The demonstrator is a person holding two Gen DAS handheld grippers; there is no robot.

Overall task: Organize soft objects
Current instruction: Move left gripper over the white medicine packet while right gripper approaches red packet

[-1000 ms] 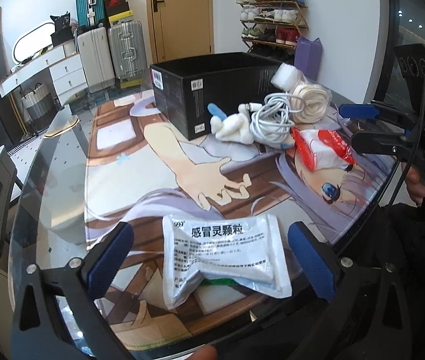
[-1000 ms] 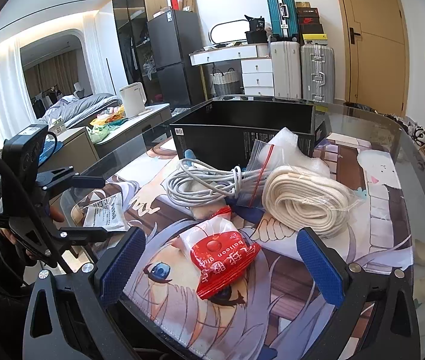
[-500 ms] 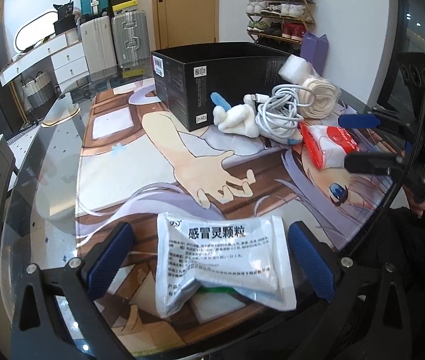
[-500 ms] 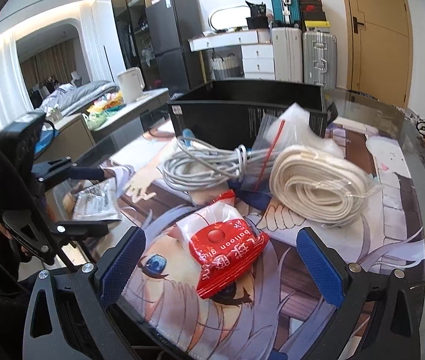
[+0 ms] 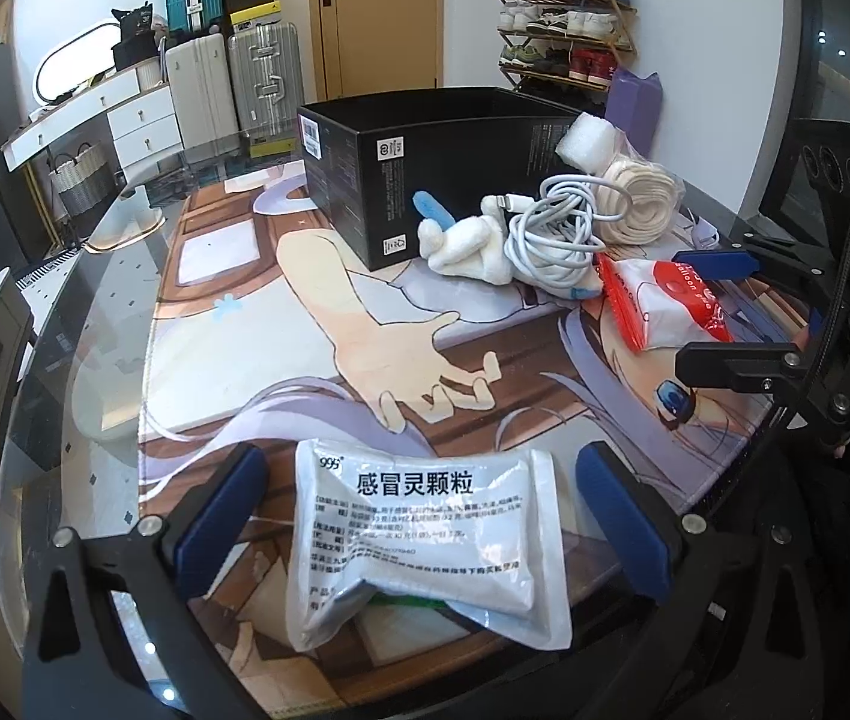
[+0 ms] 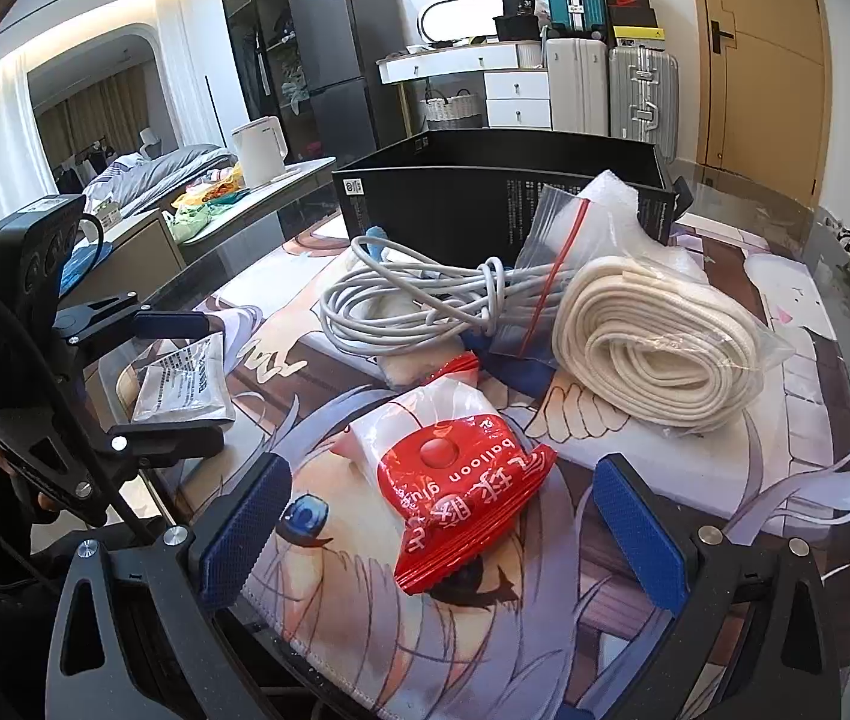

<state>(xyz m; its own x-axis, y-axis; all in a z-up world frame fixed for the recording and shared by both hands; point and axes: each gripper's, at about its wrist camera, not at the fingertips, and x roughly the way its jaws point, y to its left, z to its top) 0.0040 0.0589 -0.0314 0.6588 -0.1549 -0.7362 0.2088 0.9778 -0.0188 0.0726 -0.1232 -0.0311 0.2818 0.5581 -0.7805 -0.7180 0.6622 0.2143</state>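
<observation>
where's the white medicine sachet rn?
Left wrist view: medicine sachet lies on the mat between the open left gripper's fingers, well short of the black box.

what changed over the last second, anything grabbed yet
Nothing grabbed. The left claw eased forward so the white medicine sachet sits deeper between its open fingers; the right claw closed in on the red balloon glue packet, also open. Black box, cable and rope bundle stayed put.

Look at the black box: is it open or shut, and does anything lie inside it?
Open: the box has no lid on top and its inner walls show. Whether anything lies inside cannot be told; its floor is hidden in both views.
</observation>
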